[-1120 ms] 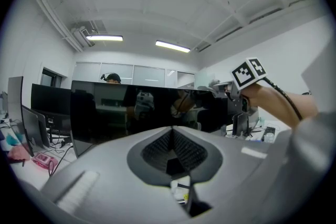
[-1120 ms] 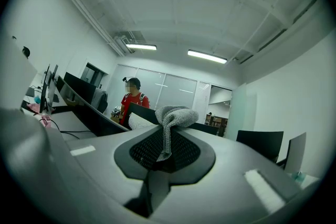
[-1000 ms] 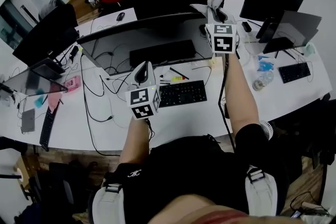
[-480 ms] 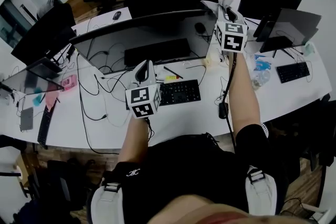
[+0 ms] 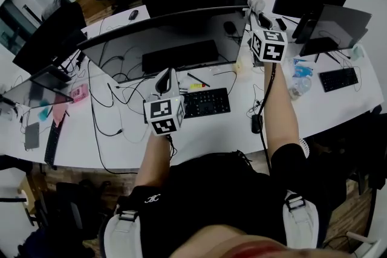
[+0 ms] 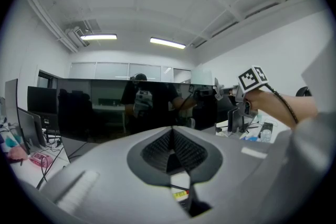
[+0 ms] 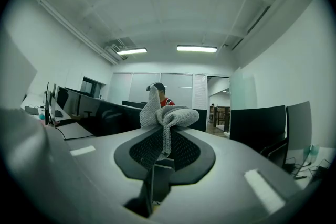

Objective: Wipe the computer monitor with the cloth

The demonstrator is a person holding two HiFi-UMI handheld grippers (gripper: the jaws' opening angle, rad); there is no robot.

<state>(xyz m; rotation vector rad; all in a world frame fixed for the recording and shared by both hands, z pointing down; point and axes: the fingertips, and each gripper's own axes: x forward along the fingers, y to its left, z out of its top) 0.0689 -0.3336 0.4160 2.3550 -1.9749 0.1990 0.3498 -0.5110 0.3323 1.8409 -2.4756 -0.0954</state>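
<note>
Right gripper pinches the grey knitted cloth at upper right, beside the wide curved black monitor's end.
Left gripper, jaws together and empty, hovers centre-frame by a black keyboard; black cables clutter the white desk.

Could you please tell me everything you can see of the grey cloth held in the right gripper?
The grey knitted cloth looks soft, with a fine waffle-like weave. It is bunched, not spread out. A narrow strip is pinched between the shut jaws of the right gripper, and the rest rises above them in two folds, one standing up, one flopping to the right. In the head view it sits by the right end of the wide black monitor; whether it touches the monitor cannot be told.
</note>
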